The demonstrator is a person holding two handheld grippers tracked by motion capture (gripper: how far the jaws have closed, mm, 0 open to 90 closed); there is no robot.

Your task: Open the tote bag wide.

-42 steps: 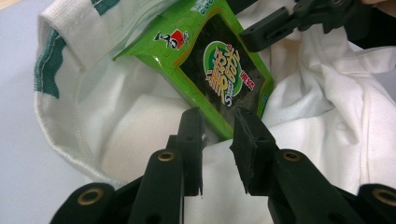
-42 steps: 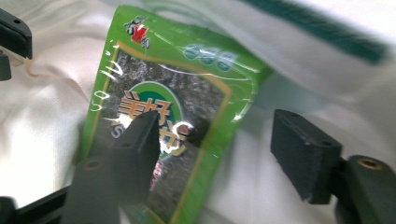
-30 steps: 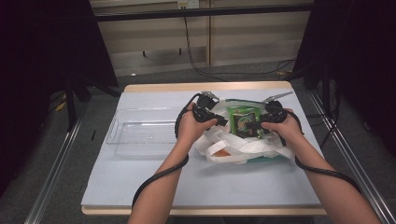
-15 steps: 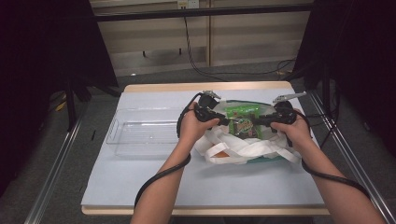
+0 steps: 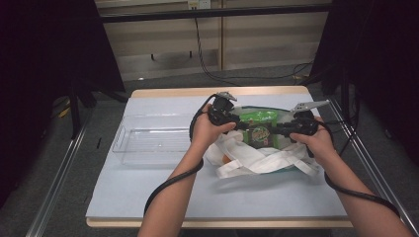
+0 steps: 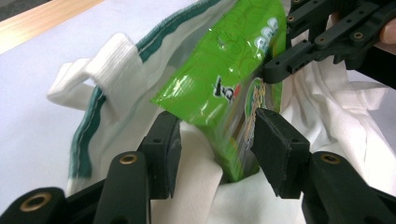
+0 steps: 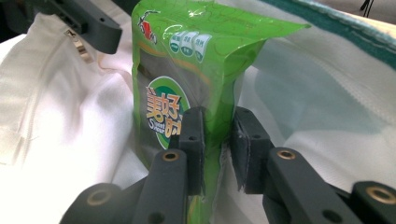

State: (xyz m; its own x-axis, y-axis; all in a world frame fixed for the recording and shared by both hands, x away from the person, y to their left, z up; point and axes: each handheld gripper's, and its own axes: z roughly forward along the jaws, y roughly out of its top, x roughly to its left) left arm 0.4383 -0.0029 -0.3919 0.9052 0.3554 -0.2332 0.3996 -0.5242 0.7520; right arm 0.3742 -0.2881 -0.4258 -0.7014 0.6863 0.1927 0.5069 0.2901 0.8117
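Observation:
A white cloth bag (image 5: pixel 257 159) with green trim lies on the table, right of centre. A green snack packet (image 5: pixel 260 129) sticks out of its mouth. My right gripper (image 7: pixel 217 140) has just closed and is shut on the packet's (image 7: pixel 187 56) edge. My left gripper (image 6: pixel 217 135) has just been opening; the packet (image 6: pixel 219 70) stands between its jaws, which no longer press on it. In the high view the left gripper (image 5: pixel 241 124) and right gripper (image 5: pixel 277 130) face each other over the bag. The packet's lower end is hidden inside the bag (image 6: pixel 116 70).
A clear plastic tray (image 5: pixel 153 140) sits empty to the left of the bag, close to my left hand. The table (image 5: pixel 163 197) has a pale cover and a wooden rim. Cables trail from both grippers toward the front edge.
The right hand has shifted a little to the right and taken hold of the packet. The left hand has stayed in place.

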